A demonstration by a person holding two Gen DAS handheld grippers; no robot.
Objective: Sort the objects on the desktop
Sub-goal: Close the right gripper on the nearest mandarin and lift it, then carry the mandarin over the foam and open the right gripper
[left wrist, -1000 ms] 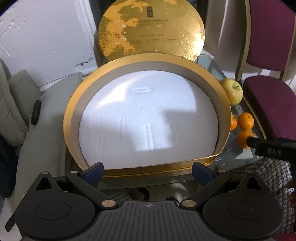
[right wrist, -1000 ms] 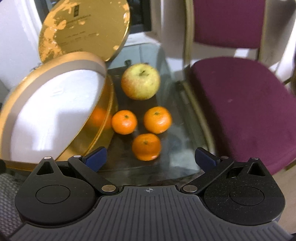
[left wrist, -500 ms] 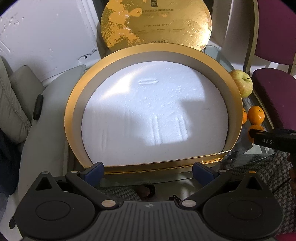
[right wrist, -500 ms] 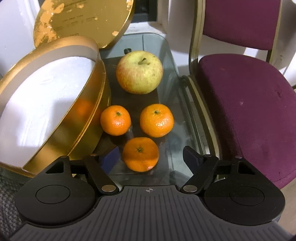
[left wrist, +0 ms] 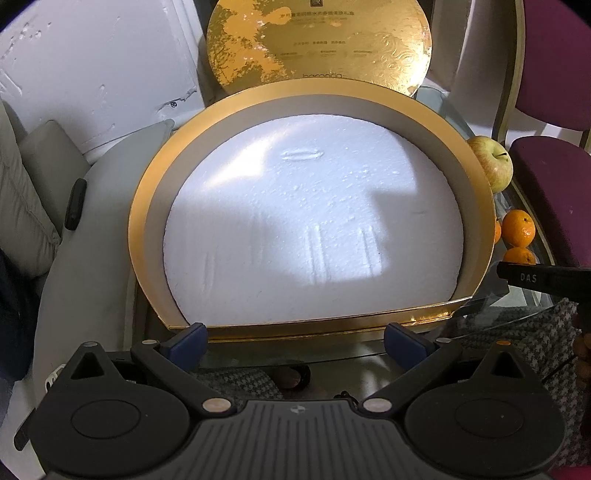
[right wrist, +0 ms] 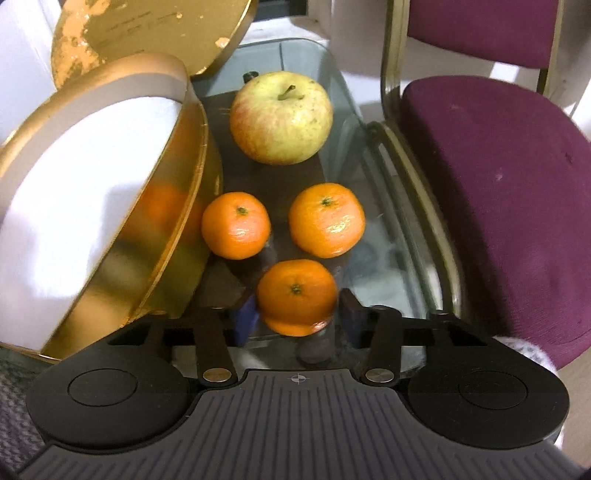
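Four fruits to sort, none in the box (left wrist: 136, 236) yet: its white foam floor (left wrist: 314, 221) is bare. My right gripper (right wrist: 297, 317) has just been closing and its jaws now sit against both sides of the nearest tangerine (right wrist: 296, 295), which is on the glass desk (right wrist: 384, 280) at the near end of the cluster. The pads look like they are pressing, so I call it gripped, not lifted. Two more tangerines lie just beyond it, left one (right wrist: 236, 225) close to the box's gold wall, right one (right wrist: 327, 219) apart from it. Apple (right wrist: 280, 116) sits past those, near the box lid (right wrist: 147, 33) leaning at the back. My left gripper (left wrist: 295, 341) is wide, holding nothing, hovering at the near rim of the box. Progress as I judge it: first pick in hand, zero placed. Left to do: carry this tangerine over the rim onto the foam, then the other two and the apple; lid maybe last.
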